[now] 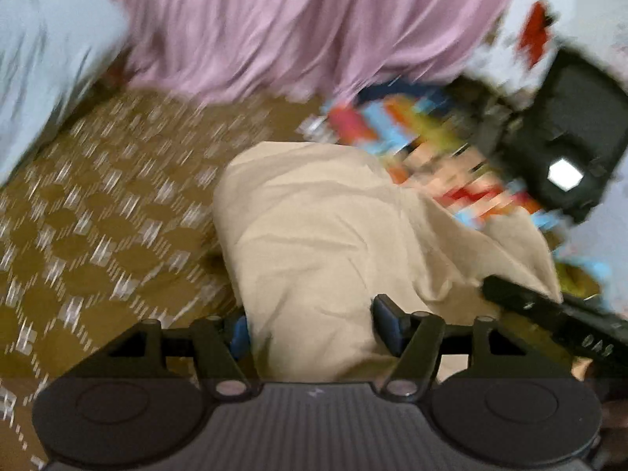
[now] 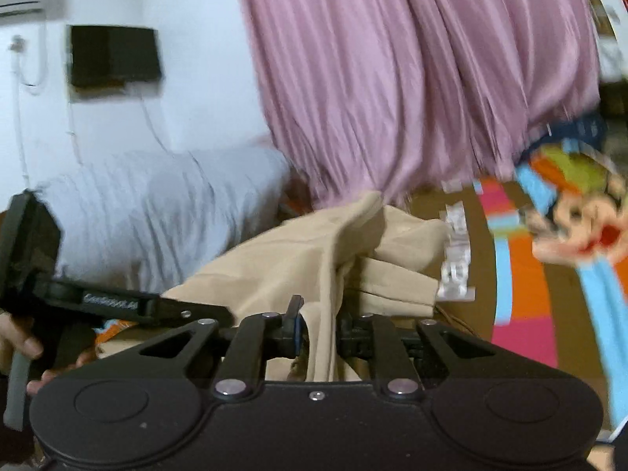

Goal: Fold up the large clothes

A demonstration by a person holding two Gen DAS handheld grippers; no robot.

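Pink curtains point(image 1: 298, 27) hang behind a bed spread with a brown patterned cover point(image 1: 98, 212), and both views are smeared by motion blur. On that cover lies a beige garment point(image 1: 325, 243), bunched and creased, and everything else is placed from it.

Beyond the garment, toward the curtains, a bright multicoloured cartoon-print cloth point(image 2: 549, 235) is spread on the bed. To the garment's far side in the right wrist view sits a grey-white pillow point(image 2: 157, 212), with a white wall and a dark wall-mounted box point(image 2: 114, 57) above it.

From the left wrist view, the left gripper point(image 1: 310, 322) has its two blue-padded fingers set wide apart, with a broad fold of the beige garment filling the space between them; whether the pads press on the cloth I cannot tell. The other tool's black finger reaches across the garment's right edge.

From the right wrist view, the right gripper point(image 2: 320, 329) is closed narrowly on a hanging pleat of the same garment, which rises between the jaws.
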